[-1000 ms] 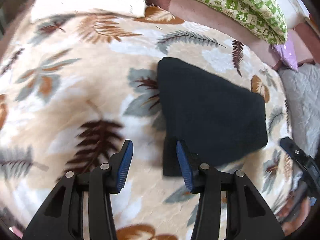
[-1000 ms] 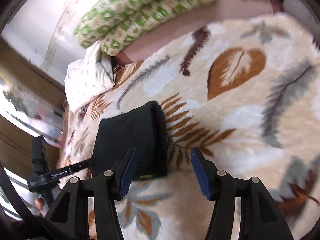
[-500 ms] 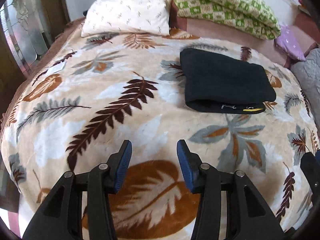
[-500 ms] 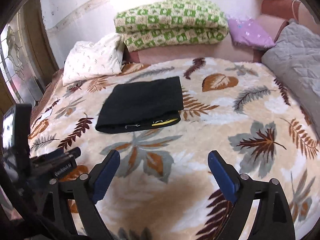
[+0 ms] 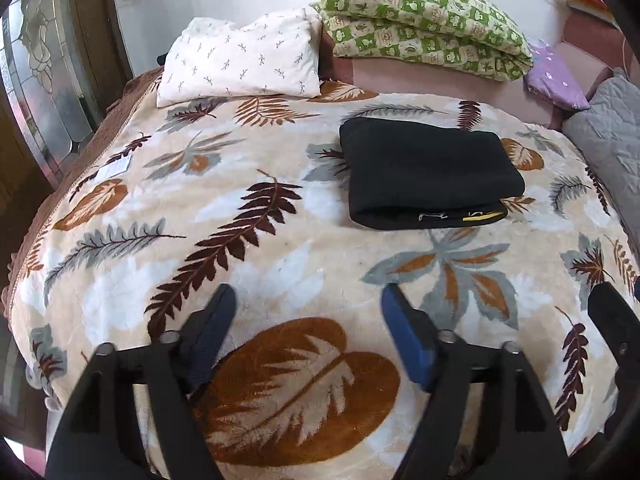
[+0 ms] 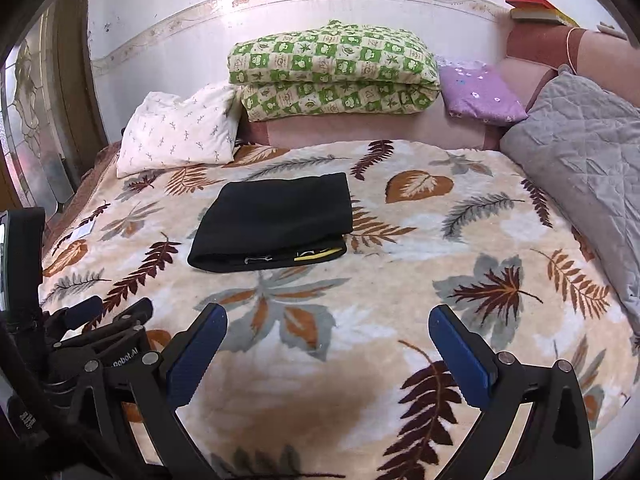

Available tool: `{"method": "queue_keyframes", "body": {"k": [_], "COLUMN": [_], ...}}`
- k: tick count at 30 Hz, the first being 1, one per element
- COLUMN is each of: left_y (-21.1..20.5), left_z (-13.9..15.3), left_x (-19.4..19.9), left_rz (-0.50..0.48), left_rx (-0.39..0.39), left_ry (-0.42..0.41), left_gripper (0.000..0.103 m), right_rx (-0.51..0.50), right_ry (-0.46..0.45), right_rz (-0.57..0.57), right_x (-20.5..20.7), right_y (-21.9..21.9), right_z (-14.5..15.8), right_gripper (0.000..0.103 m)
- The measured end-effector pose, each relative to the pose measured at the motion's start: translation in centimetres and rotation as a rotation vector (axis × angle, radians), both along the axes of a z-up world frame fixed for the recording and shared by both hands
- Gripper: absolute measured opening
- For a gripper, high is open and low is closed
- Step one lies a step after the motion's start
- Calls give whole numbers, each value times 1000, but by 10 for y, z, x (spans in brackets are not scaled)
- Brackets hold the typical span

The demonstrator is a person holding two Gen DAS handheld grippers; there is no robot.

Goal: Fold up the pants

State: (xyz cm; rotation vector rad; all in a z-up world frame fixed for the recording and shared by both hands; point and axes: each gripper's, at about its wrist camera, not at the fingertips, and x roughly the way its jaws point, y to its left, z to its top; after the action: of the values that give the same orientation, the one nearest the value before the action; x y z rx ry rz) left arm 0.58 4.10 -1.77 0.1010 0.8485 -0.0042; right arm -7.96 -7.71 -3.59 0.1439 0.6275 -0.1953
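The black pants [image 5: 428, 172] lie folded into a flat rectangle on the leaf-patterned blanket [image 5: 248, 240], with a yellow label at the near edge. They also show in the right wrist view [image 6: 276, 222]. My left gripper [image 5: 308, 334] is open and empty, well back from the pants near the bed's front edge. My right gripper [image 6: 328, 354] is open wide and empty, also held back over the front of the blanket [image 6: 400, 280]. The left gripper's body [image 6: 100, 344] shows at the lower left of the right wrist view.
A white pillow [image 5: 240, 60], a folded green checked quilt [image 5: 424, 20], a purple cushion [image 6: 480, 92] and a grey quilted cover [image 6: 580, 152] line the head and right side of the bed. A glass-panelled door [image 5: 40, 100] stands at the left.
Both grippers have pulled back from the folded pants toward the bed's front edge. The left gripper's jaws have opened wider. The pants have not moved.
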Motion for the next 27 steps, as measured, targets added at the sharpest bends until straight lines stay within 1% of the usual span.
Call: {"method": "queue_keyframes", "body": {"k": [2, 3, 4, 7, 12, 17, 24, 27], "left_y": [-1, 0, 1, 2, 2, 1, 4, 5], "left_z": [1, 1, 0, -1, -5, -6, -1, 3], "left_x": [-1, 0, 0, 2, 3, 1, -1, -1], "left_rz": [-10, -15, -10, 17, 3, -8, -13, -20], "left_rx": [2, -9, -16, 10, -4, 18, 11, -10], "left_ry": [-20, -23, -18, -14, 10, 0, -9, -9], "left_gripper": [78, 78, 78, 78, 78, 78, 78, 78], "right_rx": [-13, -19, -26, -32, -22, -24, -23, -24], "right_ry": [4, 7, 8, 10, 17, 25, 24, 23], "right_rz": [5, 5, 6, 8, 11, 13, 9, 8], "right_x": [1, 1, 1, 1, 2, 2, 2, 3], "right_y": [2, 3, 4, 6, 5, 5, 4, 3], "right_z": [-1, -2, -3, -7, -11, -12, -12, -12], "right_gripper": [102, 102, 102, 102, 102, 102, 102, 102]}}
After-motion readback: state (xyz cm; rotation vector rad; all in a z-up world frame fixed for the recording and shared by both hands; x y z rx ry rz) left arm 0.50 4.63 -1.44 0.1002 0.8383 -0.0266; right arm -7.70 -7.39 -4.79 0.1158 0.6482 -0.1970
